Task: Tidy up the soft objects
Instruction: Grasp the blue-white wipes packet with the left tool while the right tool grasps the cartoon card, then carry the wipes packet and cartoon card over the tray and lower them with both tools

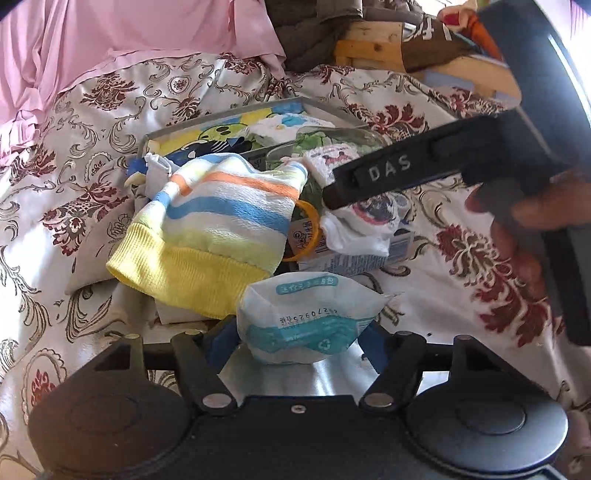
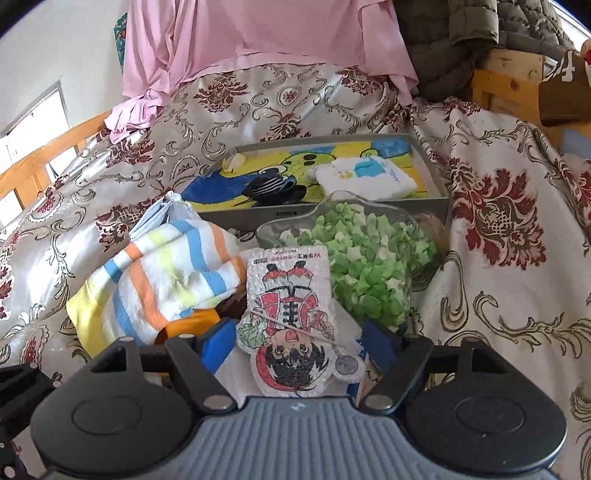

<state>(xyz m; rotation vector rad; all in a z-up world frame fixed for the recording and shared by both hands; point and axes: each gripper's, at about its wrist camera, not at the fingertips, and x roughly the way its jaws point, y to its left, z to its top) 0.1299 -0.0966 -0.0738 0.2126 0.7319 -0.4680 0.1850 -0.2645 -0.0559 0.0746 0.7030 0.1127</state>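
Observation:
My left gripper (image 1: pixel 295 339) is shut on a white and teal tissue pack (image 1: pixel 306 317), held low over the bed. My right gripper (image 2: pixel 299 343) is shut on a white squishy pad printed with a red-clad cartoon boy (image 2: pixel 295 317). The right gripper's black finger marked DAS (image 1: pixel 388 173) reaches in from the right in the left wrist view. A striped yellow, blue and orange knit hat (image 1: pixel 207 229) lies left of both; it also shows in the right wrist view (image 2: pixel 159 280). A grey tray (image 2: pixel 432 166) behind holds a cartoon cloth (image 2: pixel 280 173) and a folded white towel (image 2: pixel 365 177).
A glass bowl of green paper stars (image 2: pixel 362 266) stands in front of the tray. An orange ring (image 1: pixel 306 229) and a small carton (image 1: pixel 369 258) lie under the pile. A floral bedspread (image 2: pixel 509 295) covers the bed. Pink fabric (image 2: pixel 258 33) and a wooden frame (image 2: pixel 513 81) are behind.

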